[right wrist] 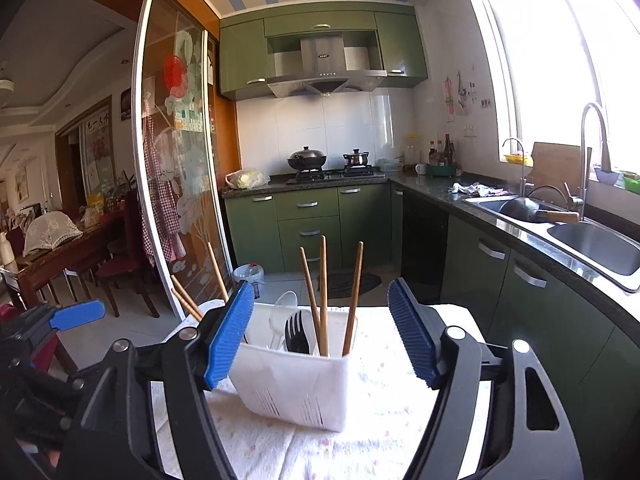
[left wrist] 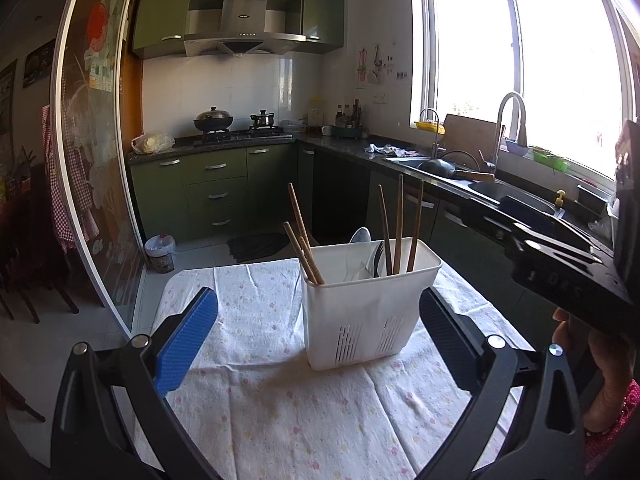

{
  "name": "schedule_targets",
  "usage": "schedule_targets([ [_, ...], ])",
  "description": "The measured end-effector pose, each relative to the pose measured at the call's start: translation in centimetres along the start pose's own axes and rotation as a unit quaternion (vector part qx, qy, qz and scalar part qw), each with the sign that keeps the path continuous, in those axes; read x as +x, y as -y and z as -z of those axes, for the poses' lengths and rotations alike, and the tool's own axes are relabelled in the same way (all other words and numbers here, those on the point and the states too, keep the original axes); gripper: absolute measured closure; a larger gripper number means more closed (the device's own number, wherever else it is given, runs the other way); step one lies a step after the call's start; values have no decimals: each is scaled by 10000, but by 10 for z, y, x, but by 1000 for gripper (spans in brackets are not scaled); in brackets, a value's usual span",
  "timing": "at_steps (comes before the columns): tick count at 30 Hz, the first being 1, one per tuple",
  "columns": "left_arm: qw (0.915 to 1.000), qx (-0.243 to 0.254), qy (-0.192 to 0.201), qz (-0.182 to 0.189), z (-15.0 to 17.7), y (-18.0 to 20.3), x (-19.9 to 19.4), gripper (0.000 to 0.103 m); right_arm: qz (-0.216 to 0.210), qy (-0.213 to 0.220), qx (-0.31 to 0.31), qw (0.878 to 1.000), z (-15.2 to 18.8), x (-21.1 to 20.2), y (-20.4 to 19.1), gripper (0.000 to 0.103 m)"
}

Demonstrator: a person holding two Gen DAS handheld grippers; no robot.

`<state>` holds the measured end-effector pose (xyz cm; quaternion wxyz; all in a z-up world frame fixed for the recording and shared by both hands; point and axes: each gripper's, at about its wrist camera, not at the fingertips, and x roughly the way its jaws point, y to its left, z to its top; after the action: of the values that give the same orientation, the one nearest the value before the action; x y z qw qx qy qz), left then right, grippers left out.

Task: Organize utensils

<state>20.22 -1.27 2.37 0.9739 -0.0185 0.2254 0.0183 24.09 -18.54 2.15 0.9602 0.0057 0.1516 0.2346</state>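
A white plastic utensil caddy (left wrist: 366, 304) stands on the cloth-covered table (left wrist: 280, 408). It holds several wooden chopsticks (left wrist: 398, 226), a white spoon (left wrist: 360, 236) and a black fork (left wrist: 378, 256). My left gripper (left wrist: 318, 338) is open and empty, with the caddy between and just beyond its fingers. The caddy also shows in the right wrist view (right wrist: 296, 384), with chopsticks (right wrist: 323, 292), spoon (right wrist: 282, 314) and fork (right wrist: 296, 332) in it. My right gripper (right wrist: 320, 336) is open and empty, raised above the caddy's near side.
Green kitchen cabinets (left wrist: 216, 192) and a counter with a sink (right wrist: 592, 244) run along the back and right. A glass sliding door (left wrist: 96, 160) stands on the left. The other gripper's body (left wrist: 568, 264) is at the right edge of the left wrist view.
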Motion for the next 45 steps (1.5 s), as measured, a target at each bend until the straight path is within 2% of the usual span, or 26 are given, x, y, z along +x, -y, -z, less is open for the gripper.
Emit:
schedule_targets([
  [4, 9999, 63, 46, -130, 9, 4, -18, 7, -10, 101, 53, 9999, 22, -54, 11, 18],
  [6, 9997, 78, 66, -210, 16, 5, -27, 7, 14, 38, 83, 10000, 35, -77, 14, 15],
  [9, 9996, -8, 61, -282, 30, 5, -44, 7, 58, -52, 150, 9999, 54, -111, 19, 5],
  [14, 9986, -171, 97, -492, 52, 1, -77, 7, 13, -199, 176, 9996, 79, -160, 19, 5],
  [22, 9964, -295, 231, -763, 75, -3, -126, 7, 32, -12, 256, 9997, 106, -226, 12, 5],
  [30, 9965, -237, 243, -762, 86, 3, -146, 7, -67, 162, 433, 9989, 110, -255, 6, 5],
  [45, 9972, -259, 379, -597, 94, 9, -164, 7, 16, 316, 501, 9982, 99, -268, 1, 5],
])
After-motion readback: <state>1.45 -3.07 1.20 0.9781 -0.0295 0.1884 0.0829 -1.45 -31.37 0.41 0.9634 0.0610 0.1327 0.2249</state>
